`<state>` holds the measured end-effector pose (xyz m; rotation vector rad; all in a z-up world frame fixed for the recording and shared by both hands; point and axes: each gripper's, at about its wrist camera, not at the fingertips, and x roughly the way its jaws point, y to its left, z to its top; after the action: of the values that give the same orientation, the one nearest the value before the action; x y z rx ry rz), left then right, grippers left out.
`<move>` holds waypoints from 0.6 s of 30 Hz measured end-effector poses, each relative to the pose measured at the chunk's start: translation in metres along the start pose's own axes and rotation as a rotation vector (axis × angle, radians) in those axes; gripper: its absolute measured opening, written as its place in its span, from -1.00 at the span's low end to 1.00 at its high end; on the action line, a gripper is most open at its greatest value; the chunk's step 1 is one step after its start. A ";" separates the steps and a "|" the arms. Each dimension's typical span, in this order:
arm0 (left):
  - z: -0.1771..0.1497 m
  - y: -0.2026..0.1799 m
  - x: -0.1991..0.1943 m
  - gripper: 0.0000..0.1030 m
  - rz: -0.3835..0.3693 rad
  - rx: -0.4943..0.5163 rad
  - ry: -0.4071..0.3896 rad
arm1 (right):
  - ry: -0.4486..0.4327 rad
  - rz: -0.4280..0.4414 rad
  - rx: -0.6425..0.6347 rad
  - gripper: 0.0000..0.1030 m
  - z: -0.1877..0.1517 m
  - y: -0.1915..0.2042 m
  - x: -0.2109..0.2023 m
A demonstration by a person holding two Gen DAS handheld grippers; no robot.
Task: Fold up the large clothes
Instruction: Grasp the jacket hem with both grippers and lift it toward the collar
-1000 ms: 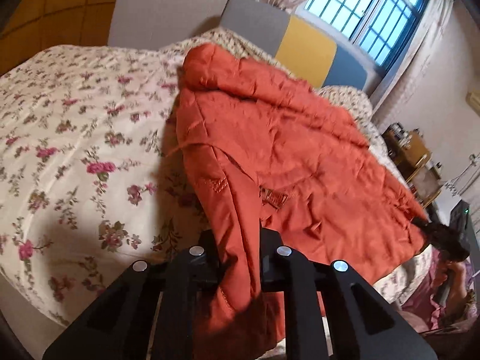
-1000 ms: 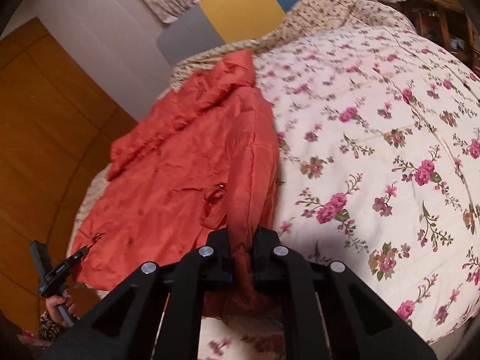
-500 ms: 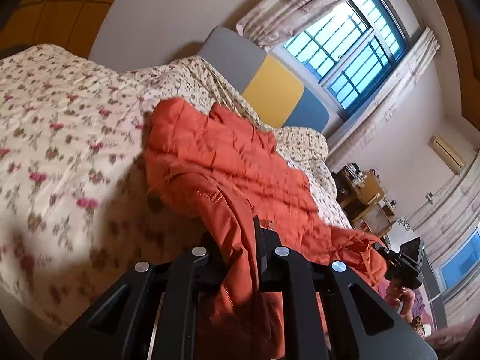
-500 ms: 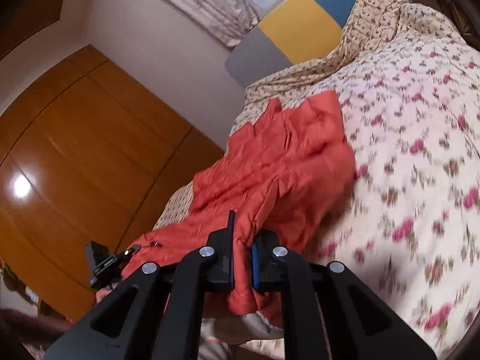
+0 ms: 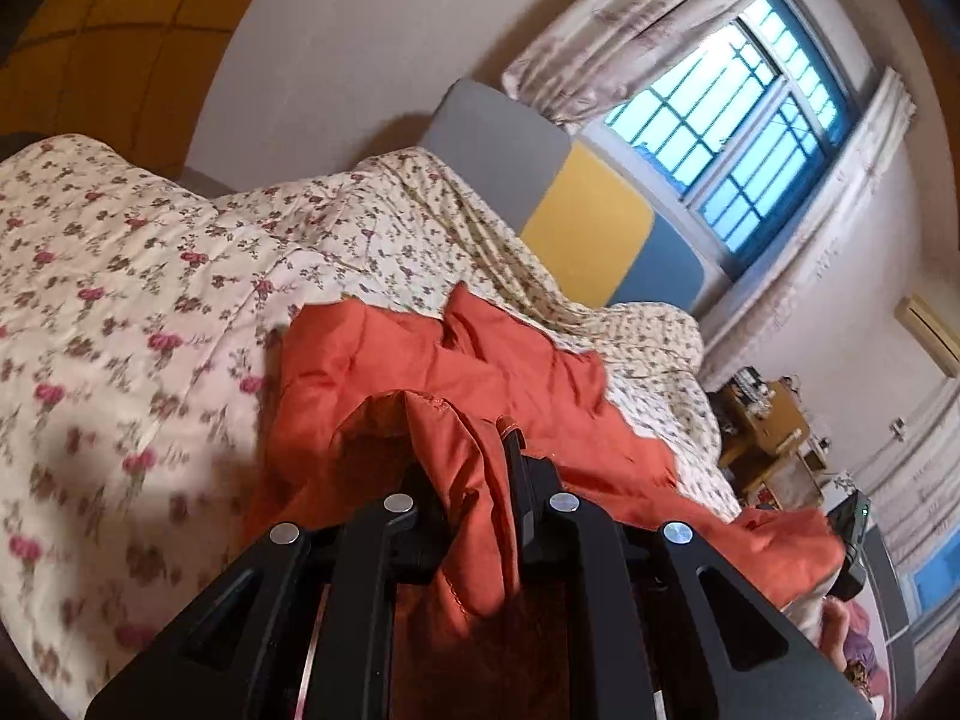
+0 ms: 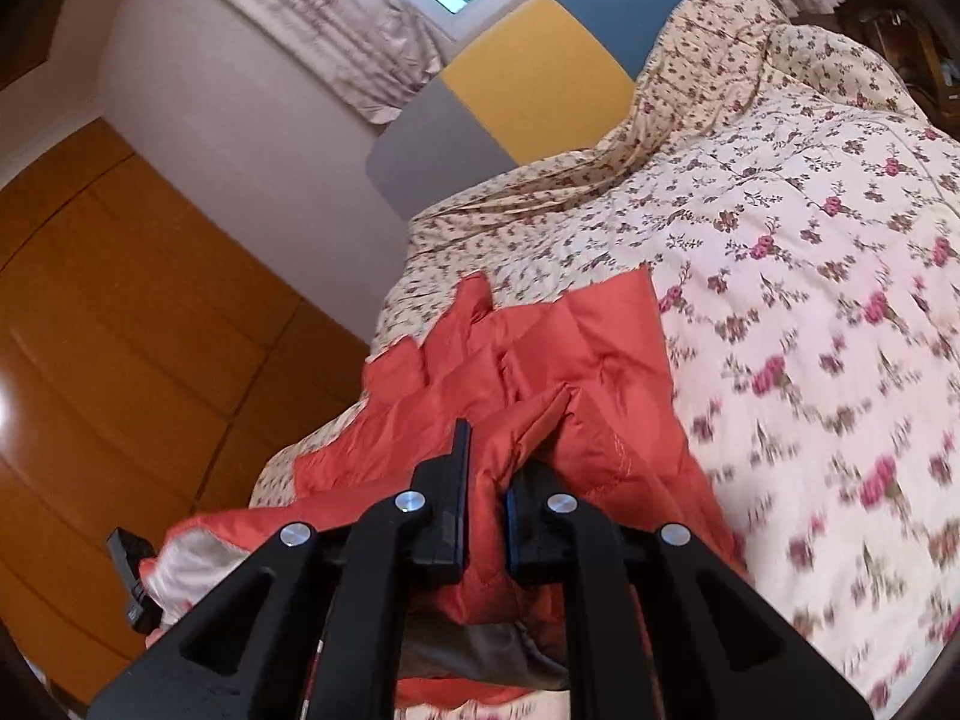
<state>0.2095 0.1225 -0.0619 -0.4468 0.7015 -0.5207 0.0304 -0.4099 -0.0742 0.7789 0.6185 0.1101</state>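
While both grippers clamp its near edge, the orange jacket (image 5: pixel 480 372) lies across the flowered bedspread (image 5: pixel 132 312).

In the left wrist view, the left gripper (image 5: pixel 480 480) is closed on a bunched fold of the jacket, raised off the bedspread; the rest of the jacket spreads away toward the grey, yellow and blue headboard (image 5: pixel 576 222), with a window (image 5: pixel 744 132) above it. In the right wrist view, the right gripper (image 6: pixel 486 480) is pinched on another fold of the jacket (image 6: pixel 540 360), whose pale lining shows at the near left, beside the wooden wardrobe (image 6: pixel 132 324); the bedspread (image 6: pixel 810 276) stretches right of the jacket toward the headboard (image 6: pixel 540 78).
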 end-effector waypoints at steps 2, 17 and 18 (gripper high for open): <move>0.008 0.004 0.015 -0.76 0.016 -0.008 0.010 | 0.004 -0.032 0.014 -0.83 0.011 -0.006 0.018; 0.040 0.046 0.101 -0.56 0.065 -0.147 0.117 | -0.010 -0.036 0.133 -0.12 0.046 -0.047 0.092; 0.042 0.047 0.100 -0.53 0.057 -0.156 0.116 | -0.023 -0.023 0.133 -0.01 0.048 -0.046 0.090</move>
<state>0.3172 0.1097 -0.1076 -0.5436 0.8677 -0.4429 0.1249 -0.4442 -0.1233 0.9000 0.6173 0.0386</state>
